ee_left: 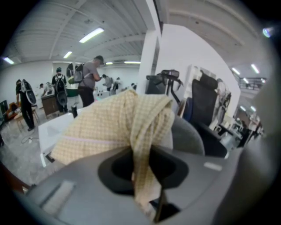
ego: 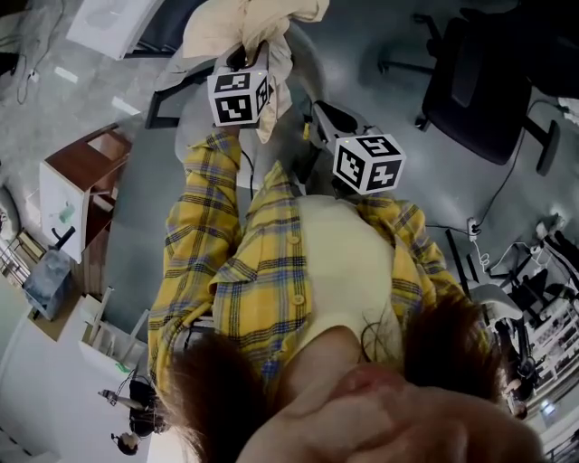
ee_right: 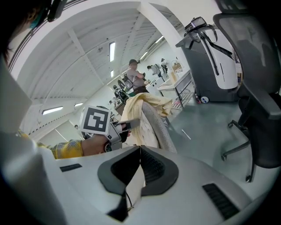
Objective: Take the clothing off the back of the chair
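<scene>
A pale yellow checked garment (ee_left: 109, 127) lies draped over the rounded grey chair back (ee_left: 186, 136). A fold of it hangs down between the jaws of my left gripper (ee_left: 139, 154), which is shut on the cloth. In the head view the left gripper (ego: 251, 52) reaches into the cream garment (ego: 244, 25) at the top. My right gripper (ee_right: 139, 149) is shut with nothing between its jaws, and it hangs back to the right of the chair back (ee_right: 156, 125). From there I see the left gripper (ee_right: 127, 126) at the garment (ee_right: 142, 103).
A black office chair (ego: 488, 81) stands on the grey floor to the right, close to my right gripper (ego: 324, 122). A brown cabinet (ego: 86, 167) sits at the left. Several people (ee_left: 90, 81) stand by tables in the background. A grey machine (ee_right: 210, 66) is behind.
</scene>
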Motion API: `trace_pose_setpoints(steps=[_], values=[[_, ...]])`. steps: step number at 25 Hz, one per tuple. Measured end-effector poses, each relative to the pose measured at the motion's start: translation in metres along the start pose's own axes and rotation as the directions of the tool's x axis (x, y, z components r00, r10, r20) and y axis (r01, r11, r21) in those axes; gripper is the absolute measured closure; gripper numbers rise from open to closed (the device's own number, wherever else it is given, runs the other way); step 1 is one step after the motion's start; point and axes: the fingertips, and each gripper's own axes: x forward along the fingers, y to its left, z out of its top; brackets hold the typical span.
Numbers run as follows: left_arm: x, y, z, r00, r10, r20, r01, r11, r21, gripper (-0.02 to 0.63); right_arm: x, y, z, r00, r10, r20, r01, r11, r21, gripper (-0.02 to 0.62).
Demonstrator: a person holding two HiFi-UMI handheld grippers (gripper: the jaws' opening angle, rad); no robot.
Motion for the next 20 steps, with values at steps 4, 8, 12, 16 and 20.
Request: trace_pose_setpoints(steps=[4,8,12,16,20], values=[[-0.009,0.001,0.001,1.0,0.018,-0.003,-0.018,1.0,0.015,0.552,-0.005,0.006,0.0,1.0,-0.002,0.018,0.002,1.0,-0.02,0.581],[-0.022,0.0,0.007,0.999,0.04,0.036,-0.042,0.998,0.042,0.563,-0.012,0.011,0.002,0.999,-0.01,0.041,0.011,1.0,-0.029,0.581],[-0.041,-0.003,0.017,0.993,0.052,0.108,-0.057,0.997,0.049,0.566,-0.02,0.016,-0.002,0.998,-0.02,0.059,0.021,0.999,-0.03,0.581],[-0.064,-0.006,0.033,0.981,0.057,0.184,-0.067,0.997,0.046,0.568,-0.027,0.022,-0.006,0.997,-0.019,0.076,0.022,0.999,-0.041,0.581],[-0.085,-0.009,0.047,0.97,0.054,0.236,-0.068,0.996,0.053,0.569,-0.033,0.031,-0.009,0.996,-0.015,0.09,0.019,0.998,-0.052,0.581]])
